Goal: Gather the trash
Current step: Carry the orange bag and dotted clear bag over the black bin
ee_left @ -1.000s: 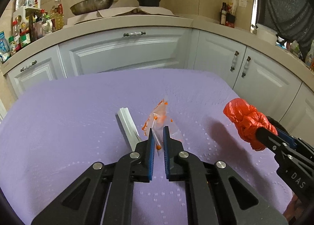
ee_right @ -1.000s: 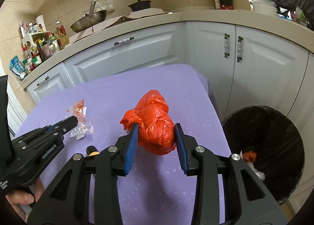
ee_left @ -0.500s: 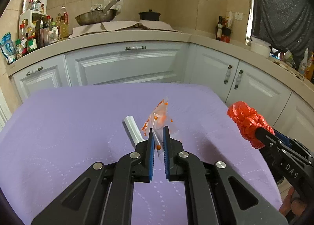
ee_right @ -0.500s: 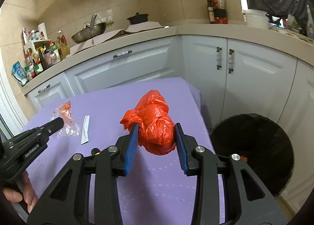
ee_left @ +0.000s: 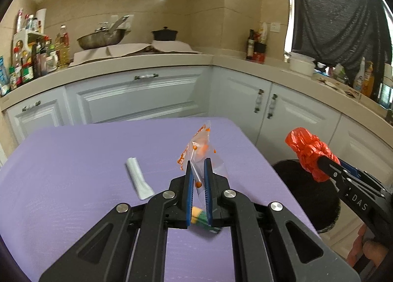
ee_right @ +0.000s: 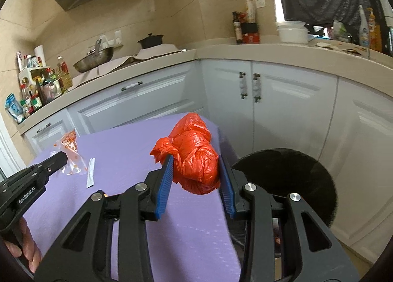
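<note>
You have lifted both loads clear of the purple surface (ee_left: 73,159) over the last second. Your right hand-held gripper (ee_right: 196,176) is clamped on the red bag (ee_right: 194,156), now just beside the black bin (ee_right: 289,176). Your left hand-held gripper (ee_left: 197,178) pinches the clear wrapper (ee_left: 200,149) farther from the bin (1 white strip (ee_left: 137,178) remains). Both seem ready to drop.

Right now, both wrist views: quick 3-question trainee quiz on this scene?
1. True or false: the right gripper is shut on the red bag.
2. What does the left gripper hold?
3. Where is the bin? A) on the table B) on the floor by the table's right edge

Key: 1 true; 2 the clear wrapper; 3 B
</note>
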### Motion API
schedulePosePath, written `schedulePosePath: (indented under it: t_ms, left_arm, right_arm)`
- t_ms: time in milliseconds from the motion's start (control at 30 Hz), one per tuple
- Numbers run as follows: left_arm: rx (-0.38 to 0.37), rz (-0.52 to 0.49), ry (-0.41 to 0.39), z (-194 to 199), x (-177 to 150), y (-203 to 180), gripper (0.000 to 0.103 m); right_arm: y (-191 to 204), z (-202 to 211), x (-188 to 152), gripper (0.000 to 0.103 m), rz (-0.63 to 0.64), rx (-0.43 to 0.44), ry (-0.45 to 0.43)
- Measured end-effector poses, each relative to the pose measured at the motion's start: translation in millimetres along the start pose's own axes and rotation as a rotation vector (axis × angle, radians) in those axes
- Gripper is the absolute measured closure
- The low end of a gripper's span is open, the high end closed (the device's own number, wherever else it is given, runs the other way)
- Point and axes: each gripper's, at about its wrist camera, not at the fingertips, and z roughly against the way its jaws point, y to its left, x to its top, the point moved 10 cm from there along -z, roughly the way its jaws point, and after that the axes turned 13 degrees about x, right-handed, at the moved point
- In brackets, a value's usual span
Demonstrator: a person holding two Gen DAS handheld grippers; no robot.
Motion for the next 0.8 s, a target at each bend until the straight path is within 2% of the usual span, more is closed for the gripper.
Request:
schedulePosePath:
  t_ms: [500, 800]
  left_arm:
    - [-0.154, -0.104, -0.028, 12, -5, -103, 0.094]
    - [-0.212, -0.152, -0.045, 15, -10, -156, 0.094]
  right_arm:
    - [-76, 51, 5, 0.067, -0.042, -0.141, -0.059]
    - [-116, 68, 2, 0.067, -0.074, -0.205, -0.073]
